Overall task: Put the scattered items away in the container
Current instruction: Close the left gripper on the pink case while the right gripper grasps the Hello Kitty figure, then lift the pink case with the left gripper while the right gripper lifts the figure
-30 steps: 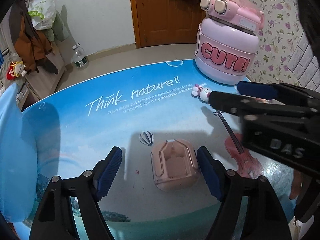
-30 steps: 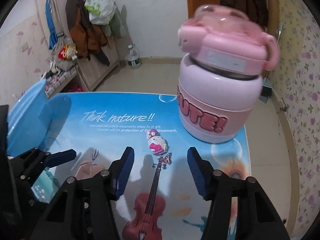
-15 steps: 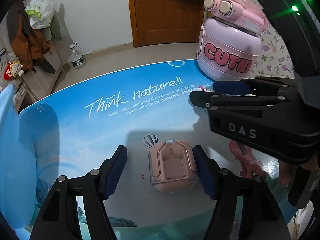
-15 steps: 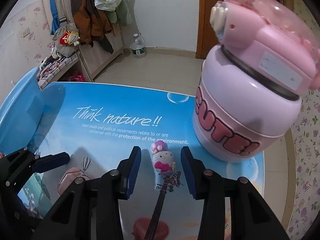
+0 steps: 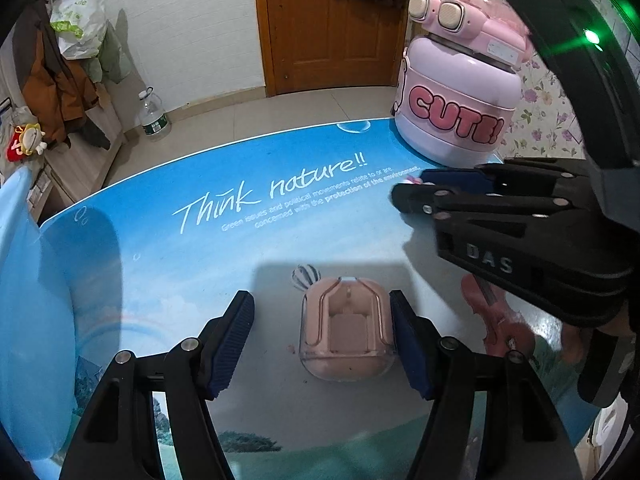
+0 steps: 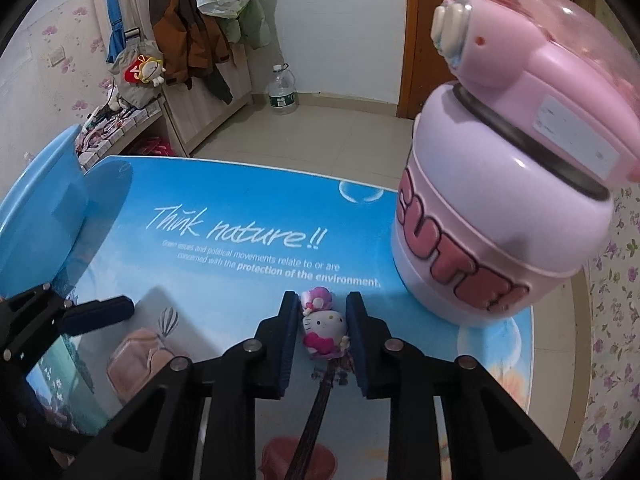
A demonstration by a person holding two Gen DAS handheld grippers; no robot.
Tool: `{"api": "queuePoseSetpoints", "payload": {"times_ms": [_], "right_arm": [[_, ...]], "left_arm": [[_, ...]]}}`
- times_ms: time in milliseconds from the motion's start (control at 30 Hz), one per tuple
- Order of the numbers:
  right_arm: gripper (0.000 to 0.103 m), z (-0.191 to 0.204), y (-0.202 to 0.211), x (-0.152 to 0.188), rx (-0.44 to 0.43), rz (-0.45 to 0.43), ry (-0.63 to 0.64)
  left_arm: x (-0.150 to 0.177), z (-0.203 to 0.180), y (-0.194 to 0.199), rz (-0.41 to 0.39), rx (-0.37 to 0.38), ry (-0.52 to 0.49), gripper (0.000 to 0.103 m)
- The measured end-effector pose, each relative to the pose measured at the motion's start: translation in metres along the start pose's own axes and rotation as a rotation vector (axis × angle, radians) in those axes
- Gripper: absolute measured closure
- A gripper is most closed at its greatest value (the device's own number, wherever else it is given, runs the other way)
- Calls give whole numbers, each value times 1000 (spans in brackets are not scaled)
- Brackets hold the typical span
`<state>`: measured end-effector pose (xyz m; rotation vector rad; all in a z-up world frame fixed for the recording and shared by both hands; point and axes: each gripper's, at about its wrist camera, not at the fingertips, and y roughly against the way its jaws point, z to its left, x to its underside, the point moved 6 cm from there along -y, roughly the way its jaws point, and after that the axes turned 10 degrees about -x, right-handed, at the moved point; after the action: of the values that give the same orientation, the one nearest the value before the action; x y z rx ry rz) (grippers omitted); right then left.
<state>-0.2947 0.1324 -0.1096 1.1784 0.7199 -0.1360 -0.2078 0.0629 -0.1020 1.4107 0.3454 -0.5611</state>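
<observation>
Right gripper (image 6: 322, 334), bottom centre, is closing around the cat figurine (image 6: 323, 330); squeeze evenly before lifting; left gripper (image 5: 322, 338) half-open, one pad beside the pink case (image 5: 347, 336), holding nothing.

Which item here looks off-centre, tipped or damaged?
The pink earbud case sits off-centre in the left gripper: against the right pad, clear gap from the left pad. The cat figurine lies on its back between the closing right gripper. No damage visible.
</observation>
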Motion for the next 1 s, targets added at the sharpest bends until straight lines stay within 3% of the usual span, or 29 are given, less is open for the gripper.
{"api": "queuePoseSetpoints", "payload": {"times_ms": [200, 333, 633, 733, 833, 1000], "right_arm": [[78, 3, 21, 26, 30, 6, -23], [78, 10, 37, 46, 46, 5, -33], [78, 24, 60, 77, 48, -17, -98], [78, 25, 63, 83, 48, -21, -104], [78, 21, 69, 81, 48, -19, -108], [78, 22, 73, 83, 45, -29, -101]], "left_arm": [[12, 5, 8, -5, 0, 3, 38], [20, 6, 16, -7, 8, -3, 45], [29, 12, 23, -15, 30, -15, 49], [26, 13, 24, -30, 53, -24, 45], [20, 12, 28, -59, 62, -52, 30], [10, 7, 30, -108, 75, -121, 29]]}}
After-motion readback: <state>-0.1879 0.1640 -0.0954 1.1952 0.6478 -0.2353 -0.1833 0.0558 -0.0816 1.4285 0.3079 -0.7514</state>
